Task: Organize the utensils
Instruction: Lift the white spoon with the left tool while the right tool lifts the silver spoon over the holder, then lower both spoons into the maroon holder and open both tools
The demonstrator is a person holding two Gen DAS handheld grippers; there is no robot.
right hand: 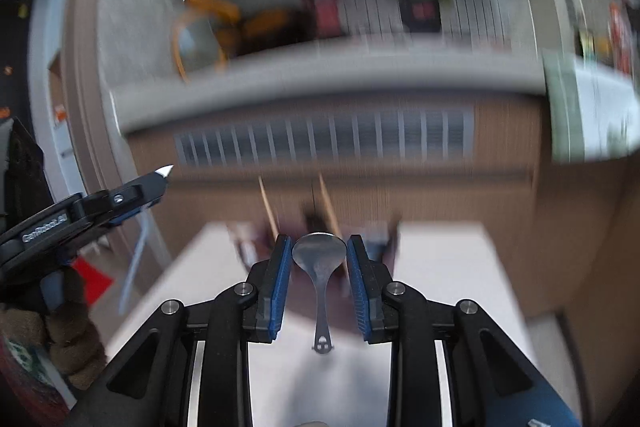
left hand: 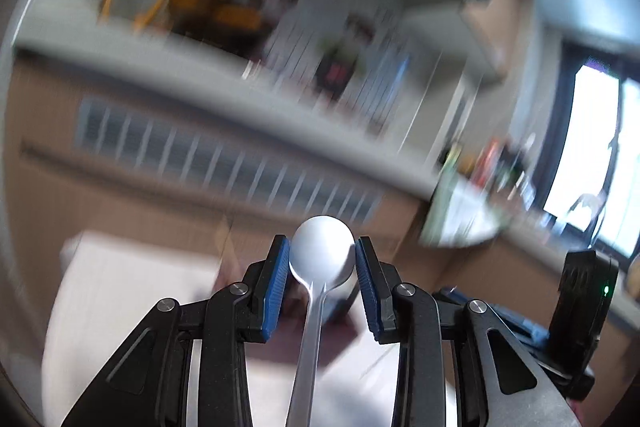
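In the left wrist view, my left gripper (left hand: 322, 247) is shut on the bowl of a large pale metal spoon (left hand: 320, 255). Its handle runs back toward the camera. My right gripper (right hand: 319, 247), in the right wrist view, is shut on the bowl of a small steel spoon (right hand: 319, 257) whose short handle ends in a cut-out tip (right hand: 322, 345). Both grippers are held up in the air above a white table (right hand: 440, 267). The left gripper (right hand: 160, 183) also shows at the left of the right wrist view, with the pale spoon tip (right hand: 166, 170) poking out.
Ahead stands a brown cabinet front with a slatted vent (right hand: 320, 143) under a grey countertop (right hand: 320, 79). Blurred orange items (right hand: 208, 27) and a wire rack (right hand: 460, 7) sit on it. A bright window (left hand: 592, 155) is at the right. A brown sleeve (right hand: 68, 339) is at lower left.
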